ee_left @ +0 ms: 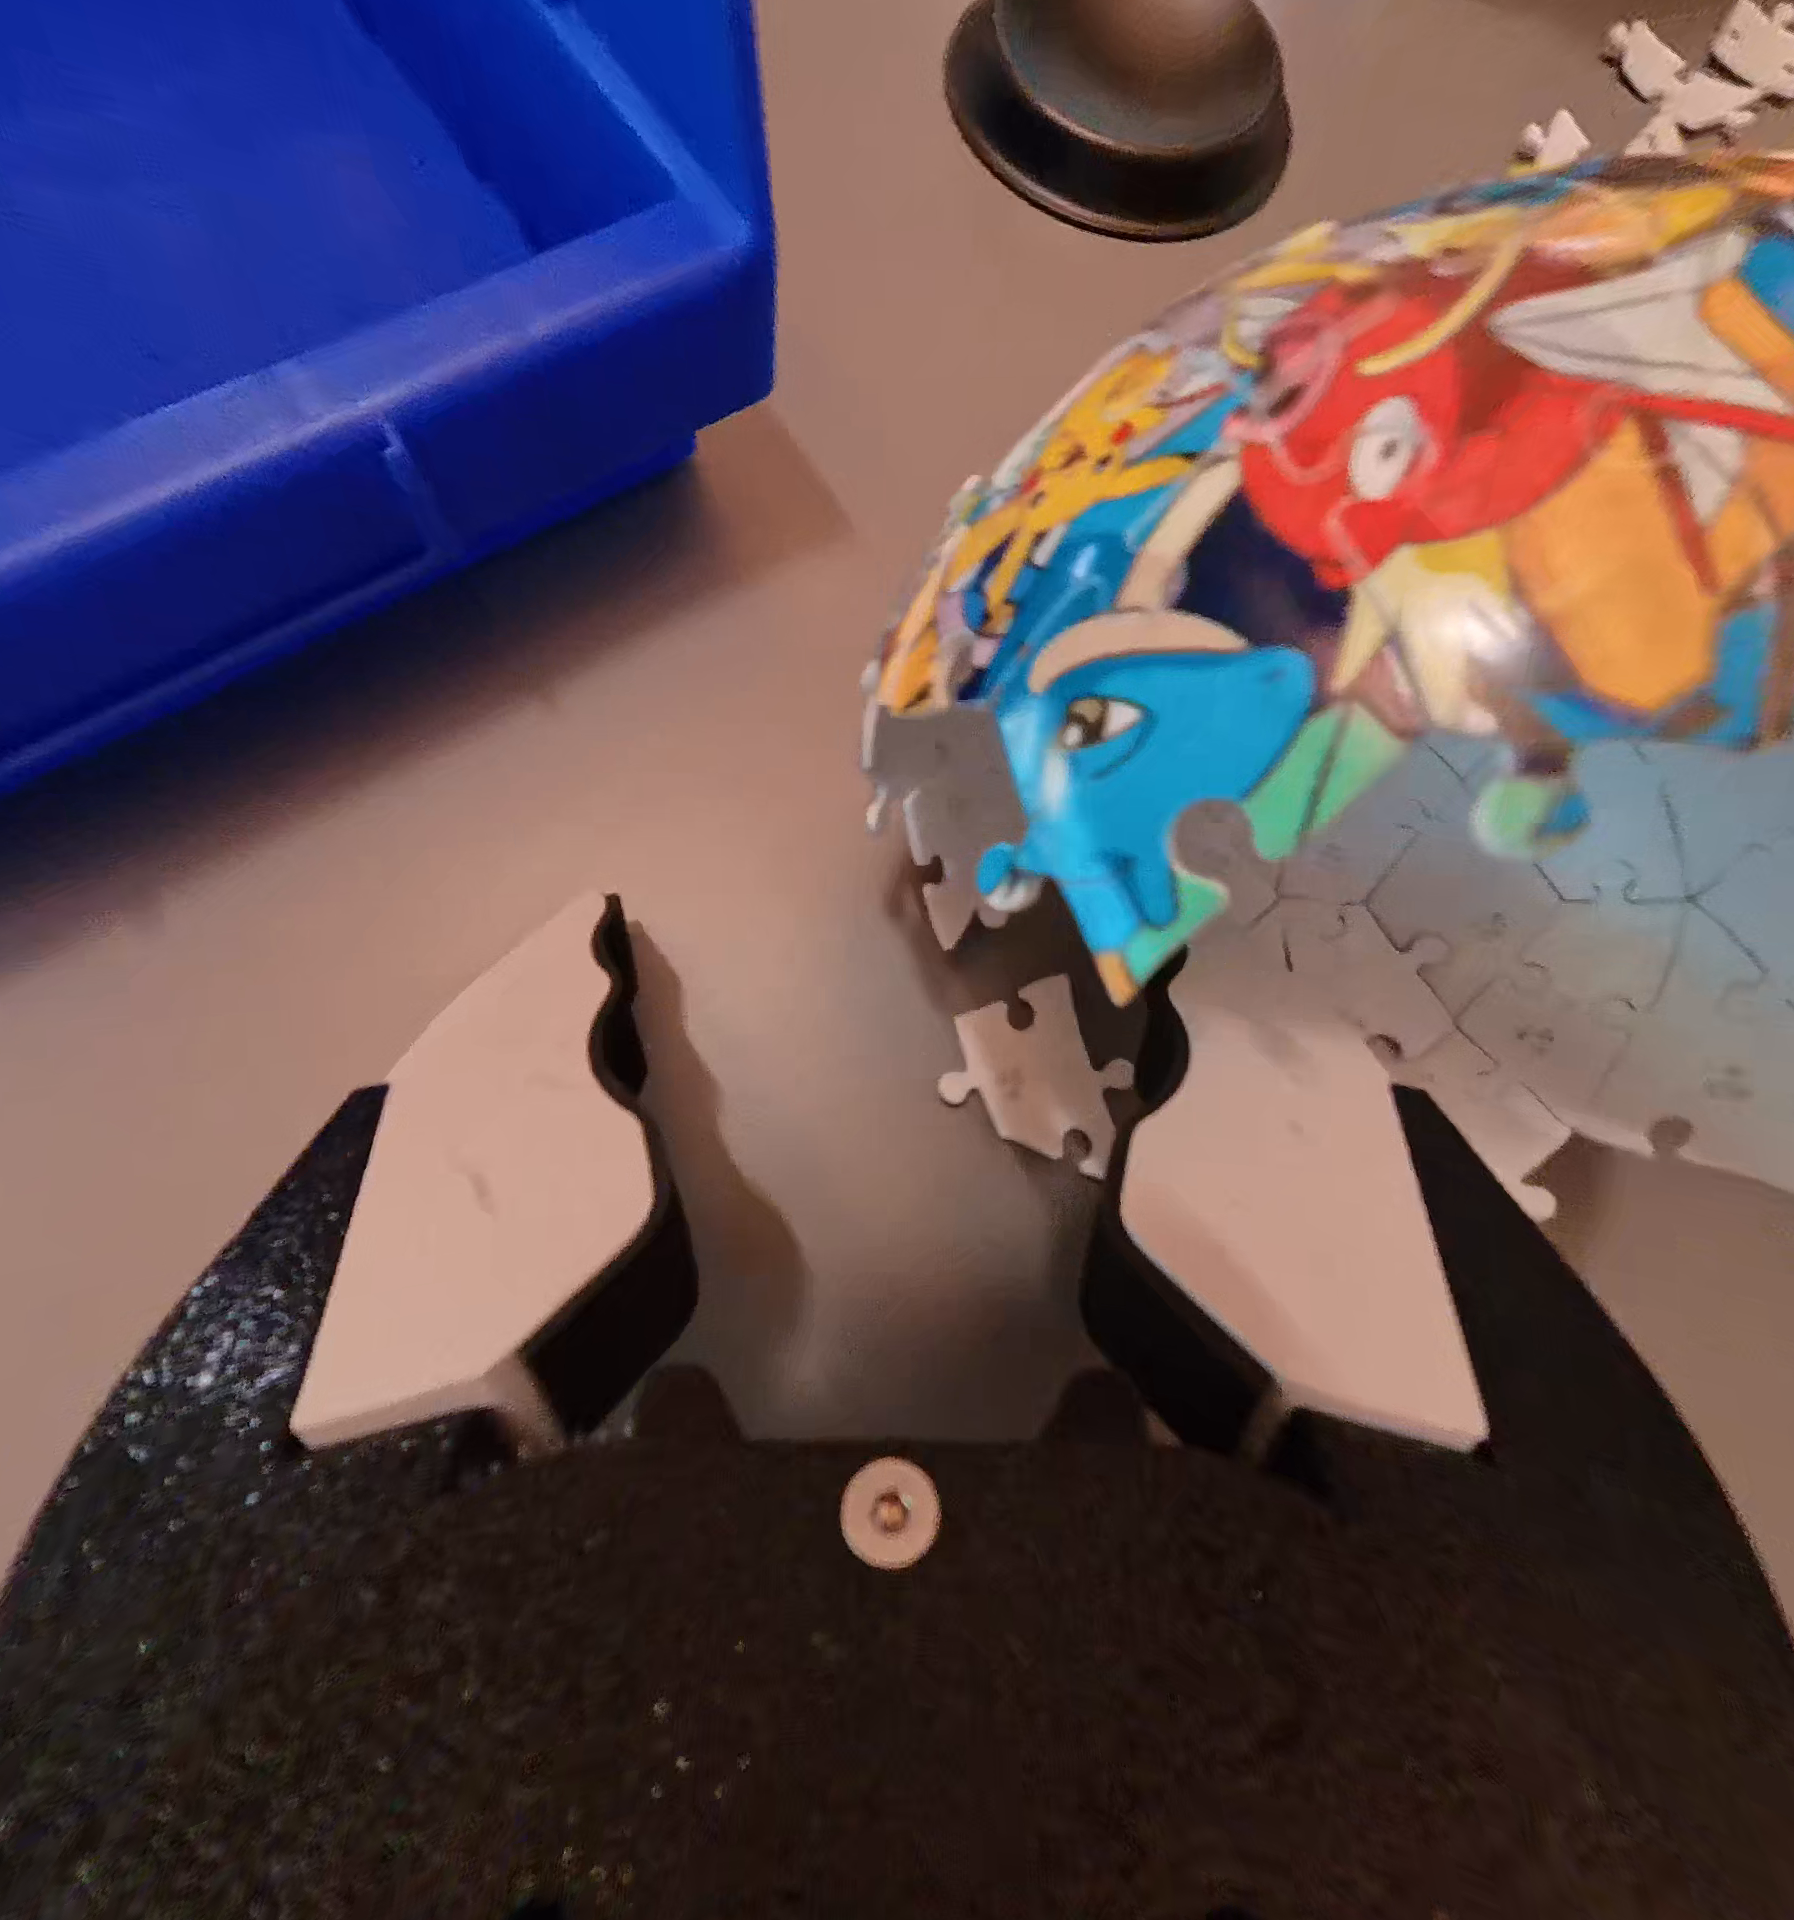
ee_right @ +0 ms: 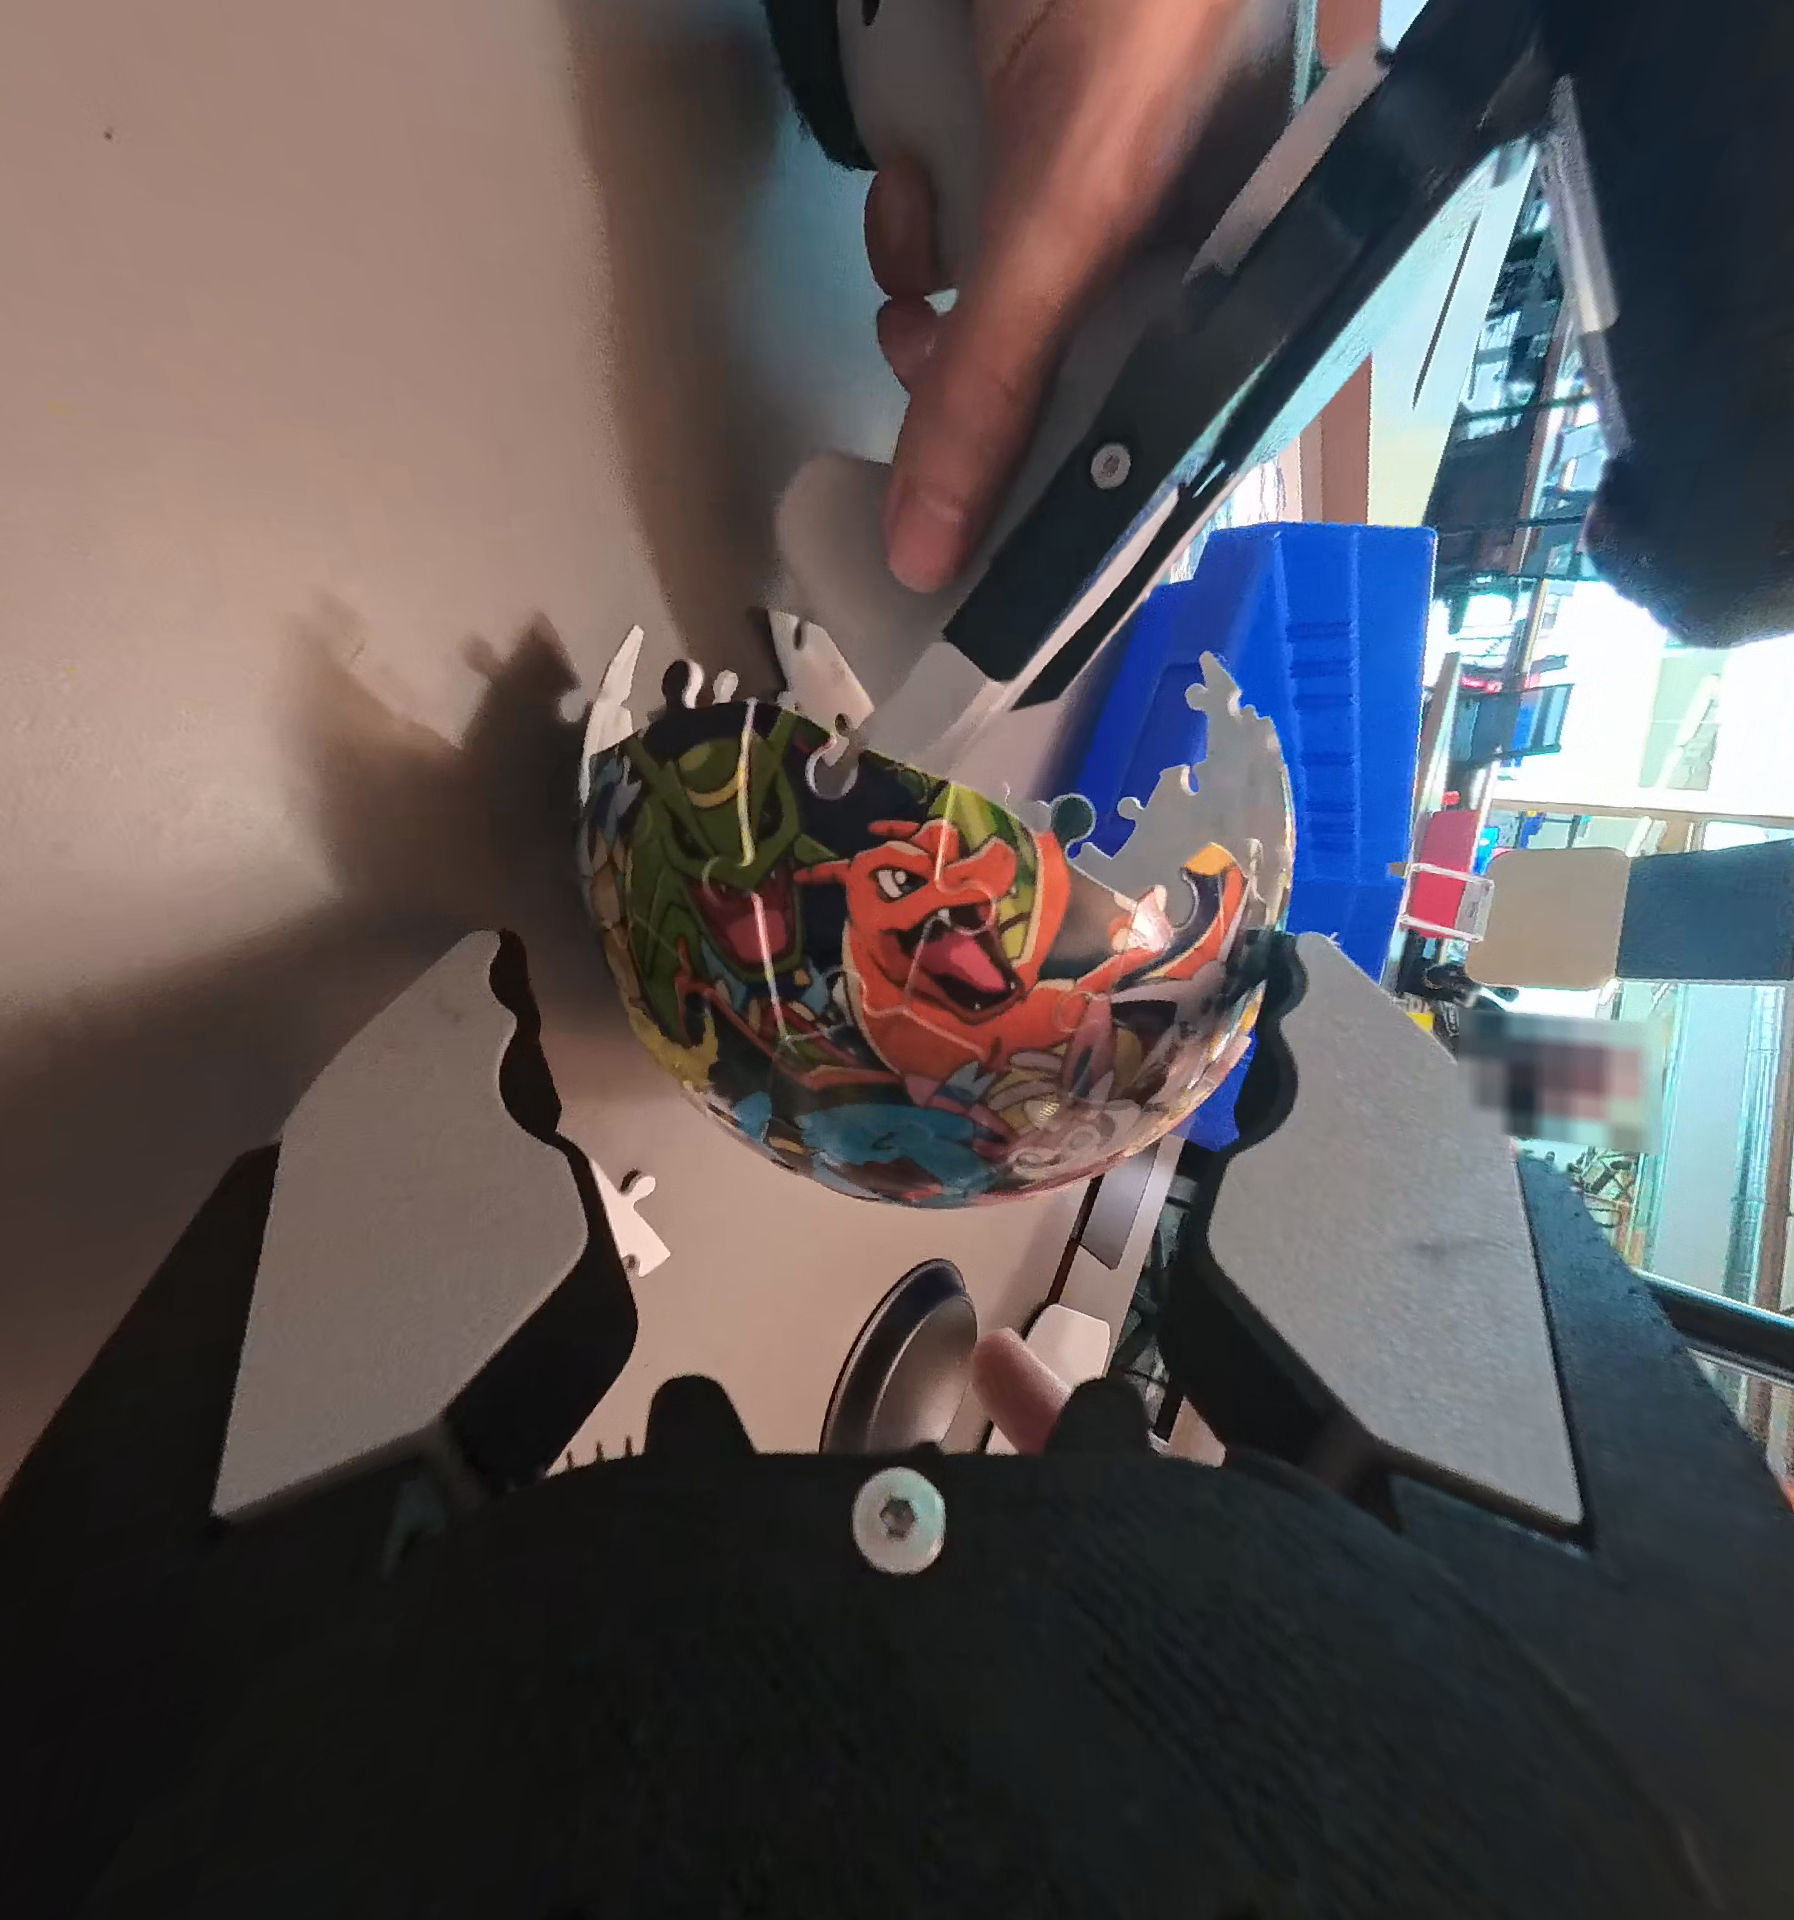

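Item: puzzle ball (ee_left: 1412,665), hollow shell of interlocked printed pieces, part dismantled, jagged open rim; rests on counter (ee_left: 799,644) right of blue bin (ee_left: 332,395).

We judge it light, thin-walled, glossy, prone to crumble under squeeze; best held across intact curved wall.

Left gripper (ee_left: 893,966): fingers apart, right tip touching torn rim.

Right gripper (ee_right: 898,961): fingers wide around ball, right one touching, left one clear.

Loose pieces (ee_left: 1038,1081) beside ball.

puzzle ball (ee_left: 1444,644) right of bin (ee_left: 332,343), round base (ee_left: 1116,114) behind both, loose pieces (ee_left: 1044,1081) before ball
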A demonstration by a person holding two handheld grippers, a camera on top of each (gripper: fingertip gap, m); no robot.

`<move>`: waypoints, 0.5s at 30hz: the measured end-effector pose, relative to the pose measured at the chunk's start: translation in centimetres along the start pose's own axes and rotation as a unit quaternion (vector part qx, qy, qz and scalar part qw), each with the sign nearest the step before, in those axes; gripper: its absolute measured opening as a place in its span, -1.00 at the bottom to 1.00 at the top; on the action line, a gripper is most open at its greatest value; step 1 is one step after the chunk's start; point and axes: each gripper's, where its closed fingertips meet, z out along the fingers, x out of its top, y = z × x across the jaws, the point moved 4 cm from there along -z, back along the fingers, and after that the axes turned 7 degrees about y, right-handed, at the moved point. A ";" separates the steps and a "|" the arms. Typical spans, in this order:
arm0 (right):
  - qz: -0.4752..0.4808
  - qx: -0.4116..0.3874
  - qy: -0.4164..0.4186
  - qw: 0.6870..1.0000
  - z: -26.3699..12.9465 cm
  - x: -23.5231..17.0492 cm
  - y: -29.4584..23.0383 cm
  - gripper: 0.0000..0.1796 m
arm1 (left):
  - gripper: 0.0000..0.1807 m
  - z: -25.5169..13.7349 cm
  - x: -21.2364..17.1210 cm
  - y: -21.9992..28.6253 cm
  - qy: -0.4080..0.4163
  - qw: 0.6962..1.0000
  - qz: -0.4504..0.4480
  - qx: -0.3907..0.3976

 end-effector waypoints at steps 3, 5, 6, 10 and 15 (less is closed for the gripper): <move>0.000 0.001 0.006 1.000 0.0 0.2 0.0 0.42 | 0.03 0.2 0.0 -0.1 0.000 1.000 -0.002 0.008; 0.006 0.003 0.010 1.000 0.0 0.2 0.1 0.41 | 0.03 0.4 -0.1 -0.2 -0.004 1.000 0.003 0.022; 0.010 0.003 0.012 1.000 -0.1 0.2 0.1 0.41 | 0.04 0.5 -0.2 -0.2 -0.010 1.000 0.005 0.027; 0.010 0.002 0.008 1.000 0.0 -0.2 0.1 0.42 | 0.06 0.8 -0.4 0.0 -0.023 0.999 0.024 0.035; 0.014 0.001 0.023 1.000 0.1 0.2 0.2 0.40 | 0.11 1.0 -0.4 0.4 -0.028 0.999 0.030 0.036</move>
